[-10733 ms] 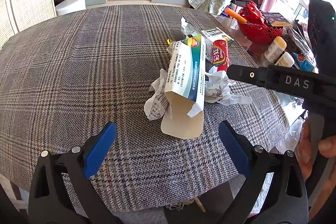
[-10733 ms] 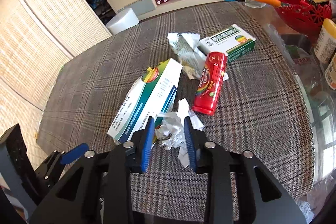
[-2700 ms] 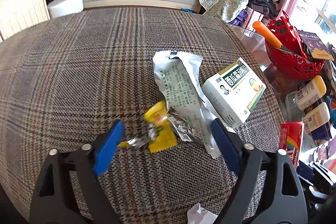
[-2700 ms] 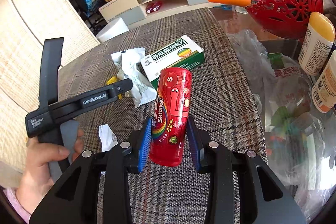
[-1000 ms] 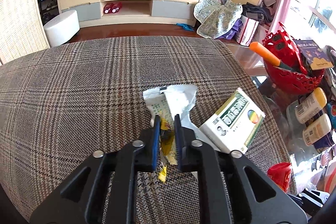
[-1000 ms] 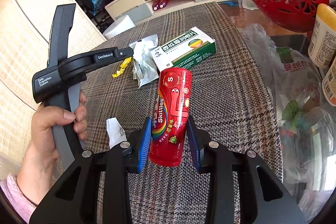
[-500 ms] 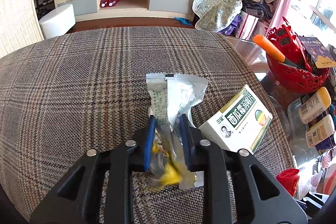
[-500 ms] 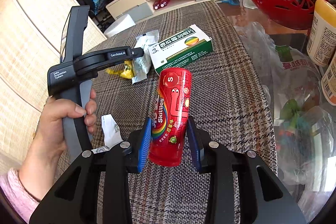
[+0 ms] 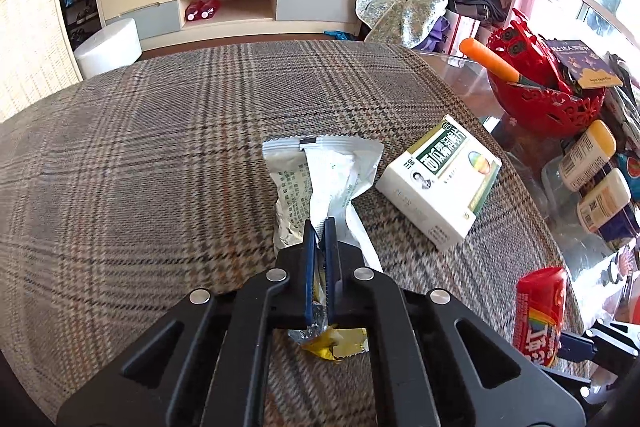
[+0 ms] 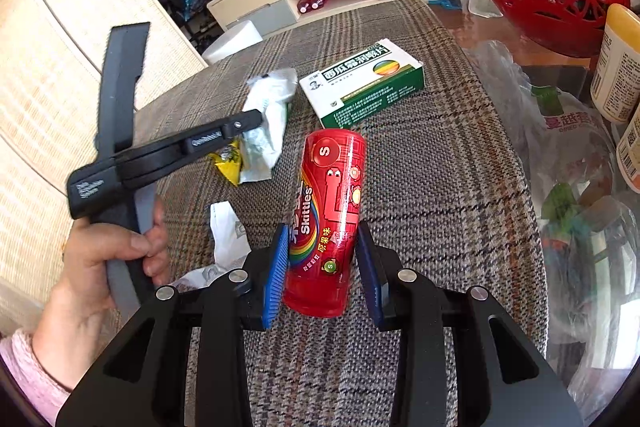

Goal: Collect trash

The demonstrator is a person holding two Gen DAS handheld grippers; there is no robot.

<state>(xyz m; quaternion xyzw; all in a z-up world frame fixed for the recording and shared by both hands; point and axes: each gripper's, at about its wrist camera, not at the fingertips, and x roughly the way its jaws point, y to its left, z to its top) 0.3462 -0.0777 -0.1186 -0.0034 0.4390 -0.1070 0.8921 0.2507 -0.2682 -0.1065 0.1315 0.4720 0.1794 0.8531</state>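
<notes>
In the left wrist view, the left gripper (image 9: 319,227) had just closed its jaws, pinching the white wrapper (image 9: 320,175) and a half-hidden yellow wrapper (image 9: 336,343) beside one medicine box (image 9: 440,183). In the right wrist view, the right gripper (image 10: 322,259) clamped one red candy tube (image 10: 326,219) near that box; a paper scrap (image 10: 228,231) lay partly hidden.

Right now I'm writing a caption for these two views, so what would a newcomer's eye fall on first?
First the bright red Skittles tube, clamped in the right gripper above the plaid tablecloth. Next the left gripper, pinching a white wrapper and a yellow wrapper at the cloth's middle, with a green-and-white medicine box just right of them. Last, the red cut-out basket at the far right edge.
</notes>
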